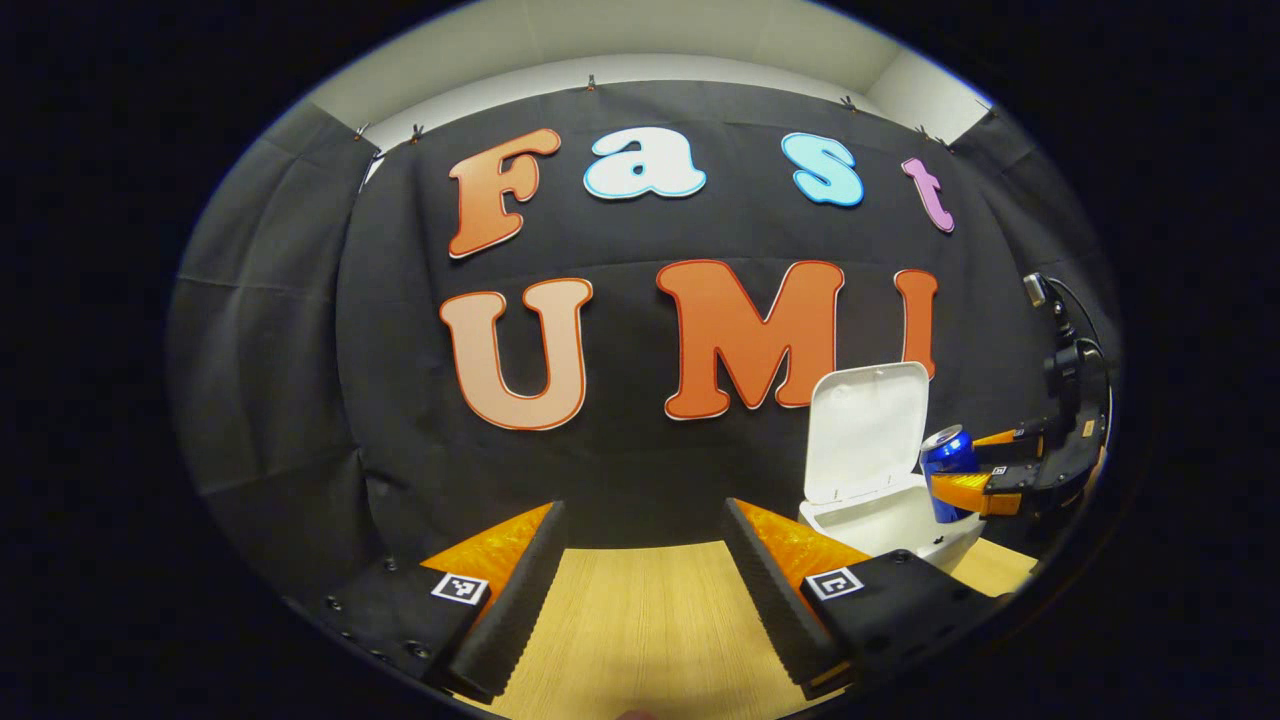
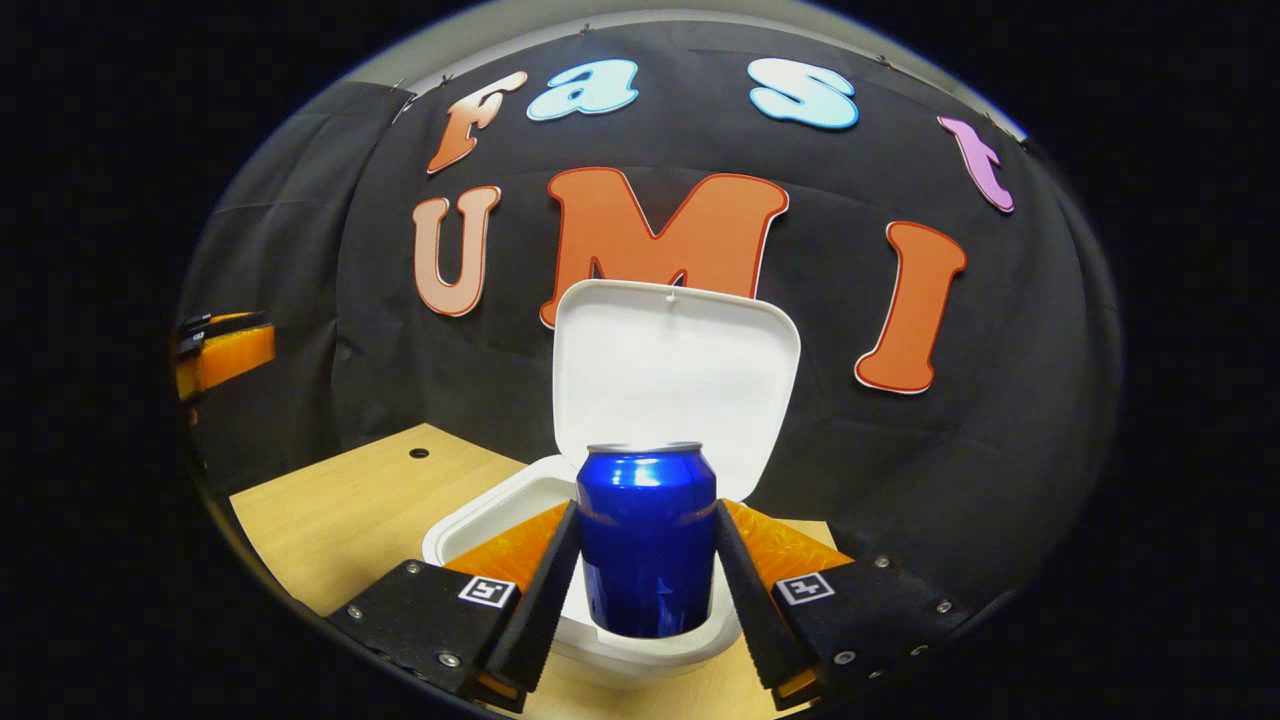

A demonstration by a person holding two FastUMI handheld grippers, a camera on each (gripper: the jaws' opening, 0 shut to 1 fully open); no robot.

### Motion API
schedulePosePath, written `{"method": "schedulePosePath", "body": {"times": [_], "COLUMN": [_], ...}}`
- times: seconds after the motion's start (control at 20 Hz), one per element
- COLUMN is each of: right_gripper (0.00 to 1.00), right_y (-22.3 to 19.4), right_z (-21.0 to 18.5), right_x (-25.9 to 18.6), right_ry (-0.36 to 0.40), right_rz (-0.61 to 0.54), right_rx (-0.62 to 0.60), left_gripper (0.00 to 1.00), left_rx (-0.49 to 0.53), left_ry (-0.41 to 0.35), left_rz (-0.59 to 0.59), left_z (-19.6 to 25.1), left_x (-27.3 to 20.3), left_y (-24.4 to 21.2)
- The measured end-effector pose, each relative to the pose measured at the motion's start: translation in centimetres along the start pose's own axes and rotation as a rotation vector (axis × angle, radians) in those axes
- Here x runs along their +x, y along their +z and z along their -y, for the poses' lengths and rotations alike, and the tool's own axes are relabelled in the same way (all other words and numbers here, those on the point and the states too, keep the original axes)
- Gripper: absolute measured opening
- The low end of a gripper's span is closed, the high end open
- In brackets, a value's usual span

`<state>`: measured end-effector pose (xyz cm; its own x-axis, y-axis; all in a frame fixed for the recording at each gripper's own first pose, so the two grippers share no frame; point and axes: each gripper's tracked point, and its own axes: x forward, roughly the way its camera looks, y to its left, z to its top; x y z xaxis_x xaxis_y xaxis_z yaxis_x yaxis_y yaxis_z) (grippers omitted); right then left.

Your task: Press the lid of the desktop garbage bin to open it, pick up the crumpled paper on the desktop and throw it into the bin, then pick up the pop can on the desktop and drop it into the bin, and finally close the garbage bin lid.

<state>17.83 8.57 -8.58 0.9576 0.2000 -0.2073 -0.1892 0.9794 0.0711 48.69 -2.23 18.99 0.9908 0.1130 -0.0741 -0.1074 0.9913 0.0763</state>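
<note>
Black cloth hangs behind a light wooden desk [image 2: 330, 510], where a white bin [image 2: 480, 520] stands with its lid [image 2: 675, 370] raised upright against the backdrop.

In the right gripper view, the right tool [image 2: 648, 560] holds a blue can [image 2: 647, 545] upright between its two fingers, both pressing on the can's sides. The can hangs directly over the bin's open mouth, its base just above the front rim and its silver top level with the lower part of the lid. No writing can be read on the can.

In the left gripper view, the left tool [image 1: 640, 570] is spread wide with nothing between its fingers, held low over bare desk [image 1: 640, 620]. The bin [image 1: 900, 520] sits to its right, with the can [image 1: 948, 465] and the right tool [image 1: 965, 468] gripping it beside the open lid [image 1: 865, 430].
</note>
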Motion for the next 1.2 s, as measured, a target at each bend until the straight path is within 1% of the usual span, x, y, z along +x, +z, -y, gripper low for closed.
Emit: {"method": "schedulePosePath", "body": {"times": [0.1,0.2,0.35,0.55,0.85,1.05,1.1,1.2], "right_gripper": [0.81,0.83,0.86,0.86,0.86,0.86,0.86,0.86], "right_y": [-0.3,-0.3,0.9,5.1,11.6,13.8,14.3,15.4], "right_z": [0.2,-0.1,0.0,0.3,1.3,2.0,2.4,2.5], "right_x": [0.5,0.5,0.5,0.6,1.4,2.2,2.7,3.3], "right_ry": [-0.019,-0.018,-0.029,-0.052,-0.081,-0.108,-0.127,-0.133], "right_rz": [-0.006,-0.009,0.010,0.074,0.167,0.171,0.161,0.168], "right_rx": [-0.015,-0.019,-0.039,-0.077,-0.095,-0.123,-0.125,-0.124], "left_gripper": [0.99,0.99,0.99,0.99,1.00,0.99,0.99,0.99], "left_rx": [-0.004,-0.006,-0.013,-0.016,-0.016,-0.013,-0.014,-0.018], "left_ry": [0.007,0.007,0.000,-0.008,-0.014,0.005,0.010,0.018], "left_rz": [-0.004,-0.006,-0.008,-0.006,-0.007,-0.010,-0.012,-0.018], "left_z": [-0.6,-1.0,-1.3,-1.9,-2.5,-3.7,-3.9,-4.4], "left_x": [0.0,0.1,0.3,0.2,0.3,0.0,0.0,-0.2], "left_y": [-0.1,-0.3,-0.4,-0.4,-0.5,-0.6,-0.7,-1.0]}}
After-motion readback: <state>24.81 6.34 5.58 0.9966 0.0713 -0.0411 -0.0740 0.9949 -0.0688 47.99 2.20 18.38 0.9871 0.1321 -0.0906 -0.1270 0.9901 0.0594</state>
